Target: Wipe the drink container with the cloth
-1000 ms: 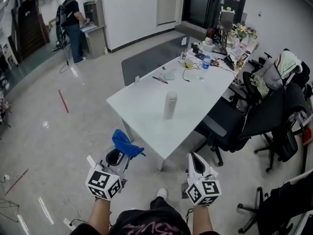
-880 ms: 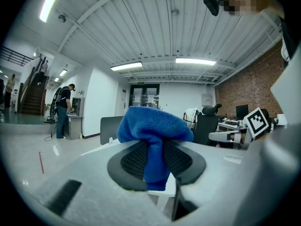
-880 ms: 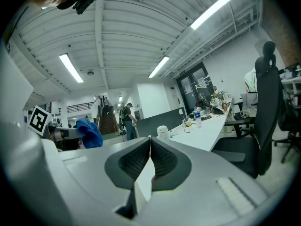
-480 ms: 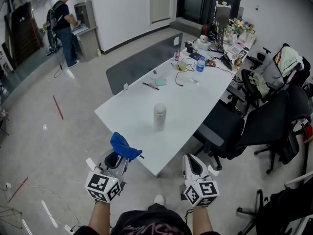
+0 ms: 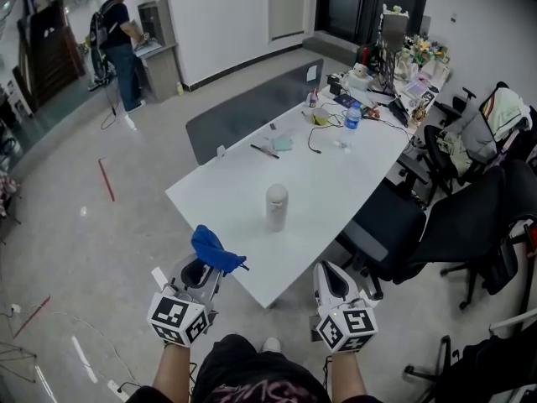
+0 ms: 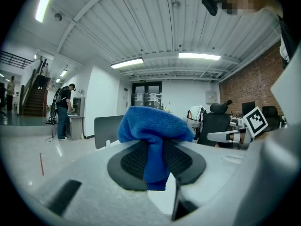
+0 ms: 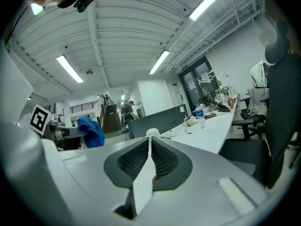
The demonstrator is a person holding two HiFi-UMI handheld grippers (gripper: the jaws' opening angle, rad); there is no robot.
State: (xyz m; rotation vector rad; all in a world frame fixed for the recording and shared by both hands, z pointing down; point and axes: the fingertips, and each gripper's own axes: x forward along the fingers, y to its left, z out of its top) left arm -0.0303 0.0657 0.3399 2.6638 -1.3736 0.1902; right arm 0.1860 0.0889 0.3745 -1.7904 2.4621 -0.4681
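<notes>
White office table (image 5: pixel 336 170) carries drink container (image 5: pixel 277 207); left claw (image 6: pixel 156 155) clamps cloth (image 6: pixel 153 124), right claw (image 7: pixel 149 147) nearly together, just opening.

Head-view tally: one table (image 5: pixel 336 170) is counted, with one drink container (image 5: pixel 277 207) and one water bottle (image 5: pixel 351 117) on it. One cloth (image 5: pixel 214 248), blue, is counted. Two grippers are counted: left gripper (image 5: pixel 204 269) and right gripper (image 5: pixel 330 274). One grey panel (image 5: pixel 252 107) is logged along the table's far side. At least four black chairs (image 5: pixel 391 229) are made out at the right; the exact number cannot be fixed, since they overlap. Two red strips (image 5: pixel 106 179) are counted on the floor. One person (image 5: pixel 120 44) is counted at the back wall, and one staircase (image 5: pixel 46 40) is seen nearby.
</notes>
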